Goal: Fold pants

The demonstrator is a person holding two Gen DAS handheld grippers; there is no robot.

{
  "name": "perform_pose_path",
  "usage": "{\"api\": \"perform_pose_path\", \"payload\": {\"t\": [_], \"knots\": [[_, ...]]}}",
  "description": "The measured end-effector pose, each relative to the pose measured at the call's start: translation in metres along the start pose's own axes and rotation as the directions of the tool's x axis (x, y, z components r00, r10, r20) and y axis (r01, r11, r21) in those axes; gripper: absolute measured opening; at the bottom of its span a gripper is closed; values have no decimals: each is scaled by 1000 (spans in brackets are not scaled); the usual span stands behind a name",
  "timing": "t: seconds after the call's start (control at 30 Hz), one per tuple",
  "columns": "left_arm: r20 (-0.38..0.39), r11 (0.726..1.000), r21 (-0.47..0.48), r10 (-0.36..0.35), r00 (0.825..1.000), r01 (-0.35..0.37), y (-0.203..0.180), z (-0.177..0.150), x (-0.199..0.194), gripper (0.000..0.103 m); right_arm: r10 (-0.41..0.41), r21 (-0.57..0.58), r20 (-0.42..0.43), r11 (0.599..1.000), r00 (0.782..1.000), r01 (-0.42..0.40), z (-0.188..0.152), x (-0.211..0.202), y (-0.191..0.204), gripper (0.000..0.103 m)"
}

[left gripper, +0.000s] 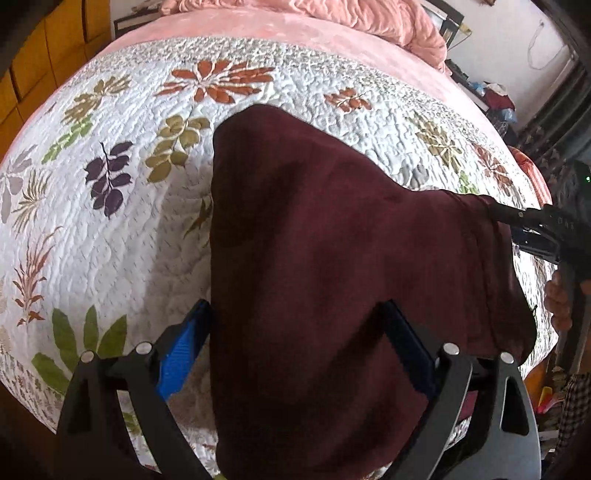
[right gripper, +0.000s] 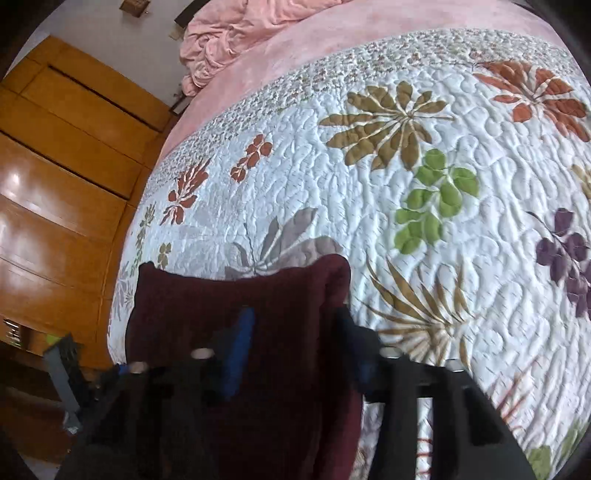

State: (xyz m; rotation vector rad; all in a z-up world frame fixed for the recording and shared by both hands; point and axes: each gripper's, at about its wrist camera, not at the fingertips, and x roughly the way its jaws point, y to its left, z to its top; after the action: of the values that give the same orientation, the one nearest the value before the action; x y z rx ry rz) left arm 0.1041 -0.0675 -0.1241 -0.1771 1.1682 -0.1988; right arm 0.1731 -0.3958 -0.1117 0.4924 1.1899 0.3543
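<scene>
Dark maroon pants [left gripper: 332,240] hang over the floral quilt [left gripper: 110,240], lifted off the bed. My left gripper [left gripper: 299,317] has its blue-padded fingers [left gripper: 184,350] spread wide, with the cloth draped between them; the grip itself is hidden. My right gripper [left gripper: 517,218] shows at the right edge of the left wrist view, pinching the far edge of the pants. In the right wrist view the pants [right gripper: 258,295] bunch between that gripper's blue fingers [right gripper: 240,343], and the gripper [right gripper: 295,332] is blurred.
A pink blanket [left gripper: 332,18] is heaped at the head of the bed. Wooden wardrobe doors [right gripper: 55,184] stand beside the bed. Clutter [left gripper: 495,96] sits by the far wall.
</scene>
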Motion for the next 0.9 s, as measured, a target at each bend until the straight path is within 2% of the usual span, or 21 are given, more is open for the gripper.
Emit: {"api": "perform_pose_path", "payload": {"t": [0.07, 0.1, 0.27, 0.3, 0.33, 0.4, 0.47, 0.53, 0.57, 0.67, 0.8, 0.9], "knots": [[-6, 1000, -9, -3, 1000, 3, 1, 1, 3, 94, -19, -42, 15, 999, 1000, 19, 2, -3, 6, 16], [-11, 1000, -8, -2, 1000, 2, 1, 1, 5, 94, -64, -55, 40, 996, 997, 66, 3, -7, 8, 6], [-45, 999, -33, -13, 999, 11, 4, 2, 19, 98, -63, -7, 22, 998, 998, 63, -1, 4, -9, 6], [-49, 999, -41, -20, 999, 18, 6, 2, 20, 98, -49, 0, 33, 999, 998, 49, -2, 2, -10, 9], [-54, 998, -56, -35, 998, 32, 9, 1, 20, 98, -40, 8, 40, 999, 998, 39, -4, -2, -11, 19], [-51, 996, -74, -51, 997, 47, 11, 1, 14, 98, -6, 38, 59, 999, 998, 4, -10, -14, -15, 32], [-32, 997, -63, -47, 998, 44, 11, -1, 3, 97, 39, 44, 69, 998, 997, -42, -21, -28, -16, 36], [-2, 999, -39, -35, 999, 35, 9, -7, -11, 97, 51, 39, 65, 998, 997, -54, -40, -41, -16, 58], [8, 999, -37, -37, 999, 37, 8, -10, -16, 97, 57, 35, 58, 998, 997, -60, -54, -48, -16, 61], [24, 997, -44, -60, 998, 61, 9, -21, -24, 97, 60, 24, 37, 998, 998, -61, -85, -58, -16, 63], [-13, 998, -38, -43, 999, 43, 9, -30, -10, 97, 33, 40, -7, 999, 999, -33, -122, -57, -19, 63], [-21, 995, -68, -73, 997, 72, 12, -33, -4, 97, 90, 56, -13, 994, 996, -89, -130, -55, -18, 63]]}}
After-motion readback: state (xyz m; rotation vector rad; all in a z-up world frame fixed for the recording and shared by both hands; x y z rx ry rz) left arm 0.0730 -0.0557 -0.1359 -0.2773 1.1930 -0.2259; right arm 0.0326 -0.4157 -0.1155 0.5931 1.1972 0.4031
